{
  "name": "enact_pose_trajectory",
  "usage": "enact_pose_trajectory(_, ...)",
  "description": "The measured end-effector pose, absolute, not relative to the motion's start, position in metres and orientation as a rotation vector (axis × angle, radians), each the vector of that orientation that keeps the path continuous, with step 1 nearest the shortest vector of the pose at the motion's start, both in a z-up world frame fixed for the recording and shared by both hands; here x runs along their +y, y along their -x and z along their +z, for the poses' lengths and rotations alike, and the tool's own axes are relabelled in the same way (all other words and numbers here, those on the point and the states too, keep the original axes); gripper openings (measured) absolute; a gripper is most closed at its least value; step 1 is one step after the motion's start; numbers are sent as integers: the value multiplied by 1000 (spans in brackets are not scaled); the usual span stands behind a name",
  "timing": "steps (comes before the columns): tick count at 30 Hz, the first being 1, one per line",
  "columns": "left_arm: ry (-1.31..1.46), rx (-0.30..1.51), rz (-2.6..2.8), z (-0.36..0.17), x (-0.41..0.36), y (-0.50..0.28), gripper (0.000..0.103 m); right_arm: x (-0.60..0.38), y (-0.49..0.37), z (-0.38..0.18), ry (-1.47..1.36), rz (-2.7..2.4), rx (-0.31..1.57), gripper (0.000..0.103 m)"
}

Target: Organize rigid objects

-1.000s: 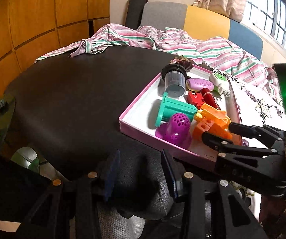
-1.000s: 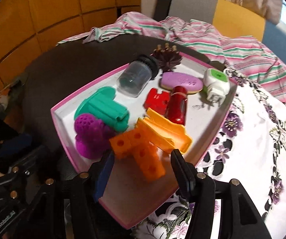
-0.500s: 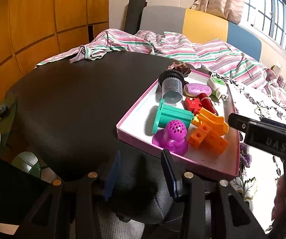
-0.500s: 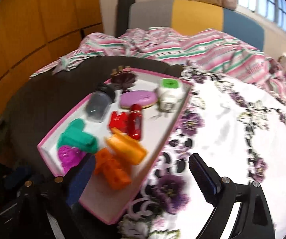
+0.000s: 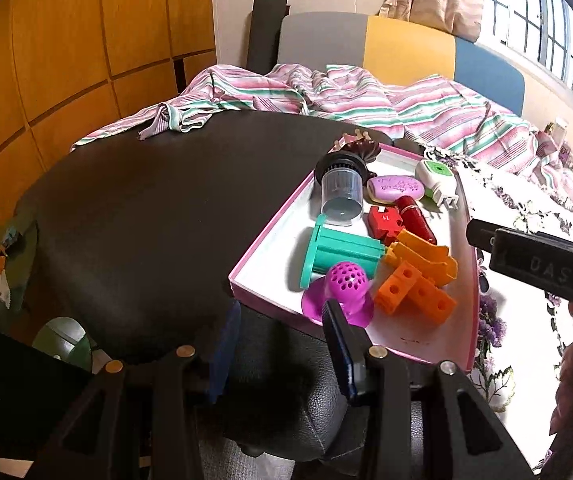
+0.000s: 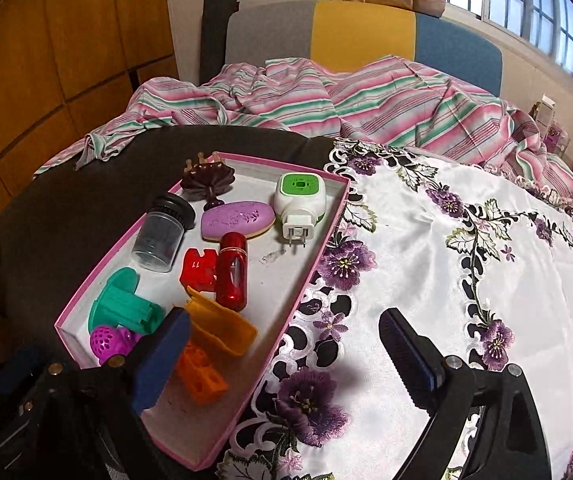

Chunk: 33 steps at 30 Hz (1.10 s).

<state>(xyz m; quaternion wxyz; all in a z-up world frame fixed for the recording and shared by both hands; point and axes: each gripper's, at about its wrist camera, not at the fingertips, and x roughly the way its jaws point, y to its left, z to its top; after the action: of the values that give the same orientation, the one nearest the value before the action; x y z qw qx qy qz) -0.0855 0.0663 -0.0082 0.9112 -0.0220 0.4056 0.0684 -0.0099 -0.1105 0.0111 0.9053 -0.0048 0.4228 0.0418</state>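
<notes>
1. Tray, left-centre of the right wrist view: holds every toy.
2. Toys judged light, stiff and slick: jar by its barrel, orange block across flat sides.
3. Left gripper jaws apart, empty; right gripper jaws wide, empty.

A pink-edged tray holds an orange block, a teal spool, a purple soap and a red tube; the white cloth has purple flowers.

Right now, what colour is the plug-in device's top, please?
Green on a white body; right wrist view.
</notes>
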Motion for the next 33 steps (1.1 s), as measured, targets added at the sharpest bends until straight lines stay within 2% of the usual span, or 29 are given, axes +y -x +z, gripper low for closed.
enact_pose_trajectory(33,59,979,114,-13,56,59,43,-125,10,13,-36,34,899,96)
